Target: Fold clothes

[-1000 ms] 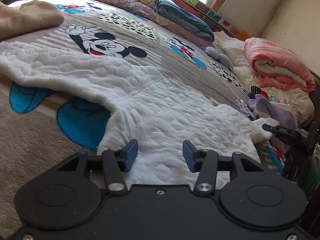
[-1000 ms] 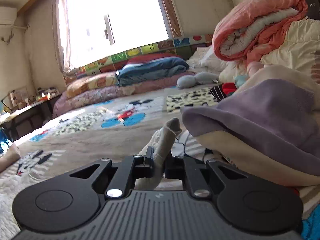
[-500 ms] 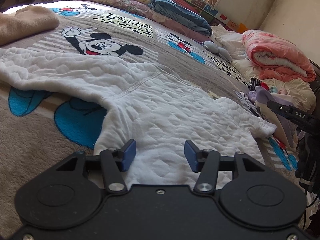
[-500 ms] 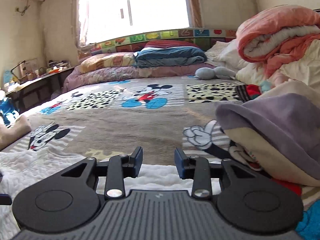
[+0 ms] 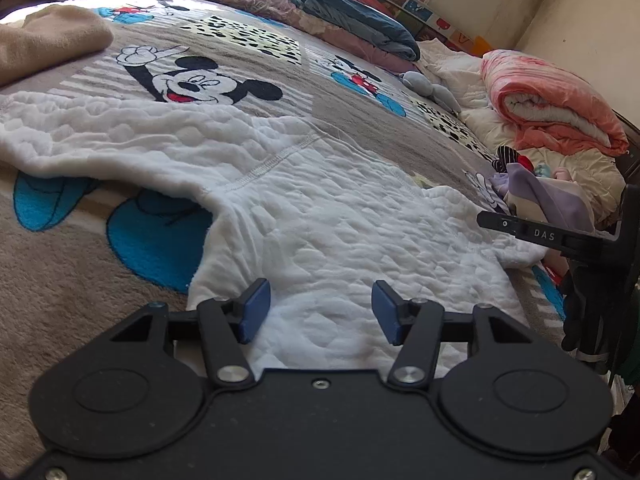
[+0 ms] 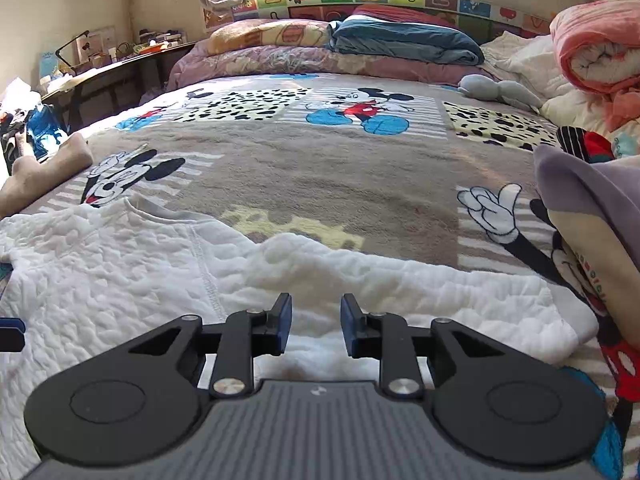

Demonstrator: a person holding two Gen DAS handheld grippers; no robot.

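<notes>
right tongs (image 6: 313, 326): let go of white garment (image 6: 120, 276) sleeve | now closing, empty

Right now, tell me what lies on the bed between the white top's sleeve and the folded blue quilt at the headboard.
Nothing: in the right wrist view, bare cartoon blanket runs from the white top to the blue quilt.

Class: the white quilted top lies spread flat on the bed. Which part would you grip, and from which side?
Probably the near hem of the white quilted top, approached from the bed's near edge: it lies flat, so only a free edge offers a pinchable lip. The left gripper, opening, hovers there gripping nothing.
</notes>
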